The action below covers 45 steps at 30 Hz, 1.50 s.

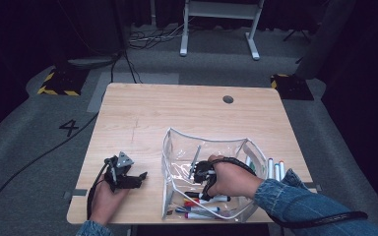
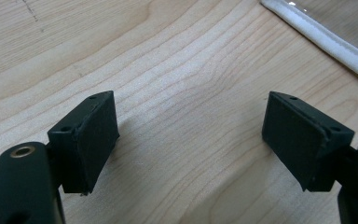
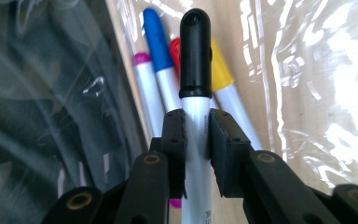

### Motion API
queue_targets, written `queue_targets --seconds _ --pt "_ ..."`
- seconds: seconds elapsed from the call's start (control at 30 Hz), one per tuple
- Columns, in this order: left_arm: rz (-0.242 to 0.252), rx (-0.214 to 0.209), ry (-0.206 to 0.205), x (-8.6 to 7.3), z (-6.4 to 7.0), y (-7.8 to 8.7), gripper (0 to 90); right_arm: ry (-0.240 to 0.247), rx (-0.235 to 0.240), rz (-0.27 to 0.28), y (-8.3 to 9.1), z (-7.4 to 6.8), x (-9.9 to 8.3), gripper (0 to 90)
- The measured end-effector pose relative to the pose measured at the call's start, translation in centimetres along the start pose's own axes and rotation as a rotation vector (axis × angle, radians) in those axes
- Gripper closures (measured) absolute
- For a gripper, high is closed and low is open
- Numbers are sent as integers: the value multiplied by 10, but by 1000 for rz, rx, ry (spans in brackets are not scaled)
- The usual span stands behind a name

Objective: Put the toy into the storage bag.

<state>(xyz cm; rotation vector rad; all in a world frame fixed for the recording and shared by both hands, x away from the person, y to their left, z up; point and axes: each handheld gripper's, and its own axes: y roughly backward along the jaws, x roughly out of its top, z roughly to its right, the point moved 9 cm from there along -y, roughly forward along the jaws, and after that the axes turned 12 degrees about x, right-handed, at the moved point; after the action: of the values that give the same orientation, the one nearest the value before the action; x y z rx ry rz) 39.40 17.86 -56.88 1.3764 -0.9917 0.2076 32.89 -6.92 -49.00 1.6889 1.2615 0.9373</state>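
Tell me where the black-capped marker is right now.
The black-capped marker is clamped in the right gripper, inside the clear pouch at the table's right front, just above the other markers lying there.

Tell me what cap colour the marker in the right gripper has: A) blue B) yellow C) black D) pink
C: in the right gripper view, the right gripper is shut on the white barrel of a marker with a black cap, while the blue, yellow and pink-capped ones lie loose behind it in the clear pouch.
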Motion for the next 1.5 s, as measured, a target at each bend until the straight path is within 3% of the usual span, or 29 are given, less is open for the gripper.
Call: queue_targets --seconds 0.07,0.17,0.3,0.5,0.67,0.93,1.1,1.27,1.5 --pt "3 2 -2 0 0 0 186 11 -36 25 1 4 2 632" --pt "3 1 -1 0 0 0 186 43 -75 54 10 7 6 604" --pt "2 1 -2 0 0 0 186 62 -108 132 29 4 11 575" --pt "4 2 -2 0 0 0 186 32 -154 356 74 -6 17 532" --pt "5 2 1 0 0 0 186 0 -198 548 118 -12 5 503" --pt "5 3 -2 0 0 0 186 -81 -270 723 164 -9 -48 494" --pt "3 2 -5 0 0 0 185 -165 -303 812 184 -1 -91 493" --pt "1 4 0 0 0 0 185 -278 -335 858 190 17 -137 485" --pt "1 2 0 0 0 0 185 -436 -387 861 178 50 -192 483"
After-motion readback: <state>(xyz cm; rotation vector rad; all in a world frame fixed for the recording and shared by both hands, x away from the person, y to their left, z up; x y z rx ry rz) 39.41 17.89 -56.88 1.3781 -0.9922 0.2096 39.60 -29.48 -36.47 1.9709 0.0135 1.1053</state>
